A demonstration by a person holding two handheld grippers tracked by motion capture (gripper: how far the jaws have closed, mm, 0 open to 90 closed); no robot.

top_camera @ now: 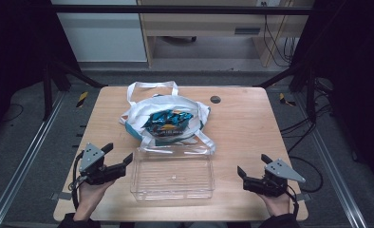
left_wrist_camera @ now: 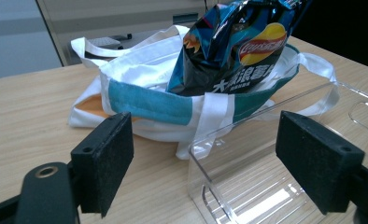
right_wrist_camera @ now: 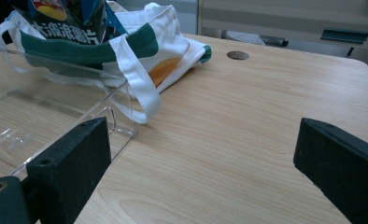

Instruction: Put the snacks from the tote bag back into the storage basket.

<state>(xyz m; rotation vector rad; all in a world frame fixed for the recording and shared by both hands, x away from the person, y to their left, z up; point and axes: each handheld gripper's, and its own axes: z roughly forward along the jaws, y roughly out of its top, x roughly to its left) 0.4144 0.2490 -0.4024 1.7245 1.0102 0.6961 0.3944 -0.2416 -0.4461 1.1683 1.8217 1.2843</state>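
My left gripper (top_camera: 117, 153) and right gripper (top_camera: 252, 165) gape wide, holding nothing, flanking the clear rectangular plastic tray (top_camera: 172, 175). Behind it, touching, the white-and-teal cloth tote bag (top_camera: 136, 111) holds a blue crisp packet (top_camera: 167, 121).

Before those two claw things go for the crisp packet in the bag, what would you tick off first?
1. Left gripper open wide enough to take something: ok, jaws apart and holding nothing.
2. Right gripper open: ok, jaws apart, holding nothing.
3. Crisp packet reachable: ok, it sticks up out of the bag's mouth.
4. Tote bag mouth open: ok, though a handle drapes over the clear box's far edge.
5. Clear box free to receive something: ok, it looks empty.
6. Whether the packet is snagged inside the bag: cannot tell.
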